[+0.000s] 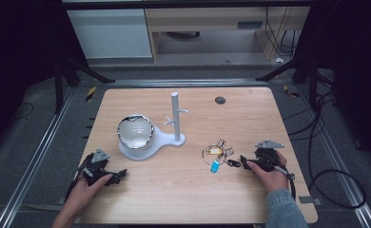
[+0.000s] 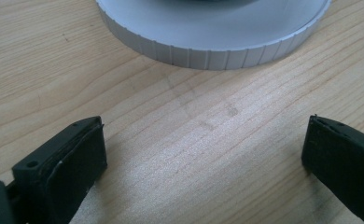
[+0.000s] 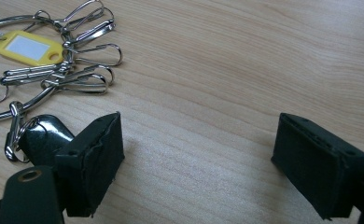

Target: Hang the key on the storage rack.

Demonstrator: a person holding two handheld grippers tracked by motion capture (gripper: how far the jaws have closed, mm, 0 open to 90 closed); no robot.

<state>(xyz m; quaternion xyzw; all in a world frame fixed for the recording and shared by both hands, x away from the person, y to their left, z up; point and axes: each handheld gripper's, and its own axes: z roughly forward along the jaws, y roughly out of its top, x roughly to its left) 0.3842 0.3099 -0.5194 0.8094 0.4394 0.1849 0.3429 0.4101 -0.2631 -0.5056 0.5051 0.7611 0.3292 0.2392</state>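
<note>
High view: wooden surface [image 1: 183, 190]. White stand [image 1: 176, 124] with an upright post and side pegs sits mid-surface, and a shiny bowl [image 1: 135, 131] rests on its round base. Key bunch [image 1: 218, 153] lies right of the stand: metal rings, clips, a yellow tag and a blue tag. Left gripper [image 1: 108, 176] is held low at the front left, near the stand base. Right gripper [image 1: 248, 163] is at the front right, just beside the keys.

Left gripper view: fingers [image 2: 73, 163] wide apart, nothing between them, bare wood below. Ribbed rim of the stand base [image 2: 208, 51] is ahead, apart from the fingers.

Right gripper view: fingers [image 3: 94, 161] wide apart and empty. Keys [image 3: 59, 70] lie ahead to the left; a black fob [image 3: 42, 135] is right beside the left finger. Cannot tell whether they touch.
</note>
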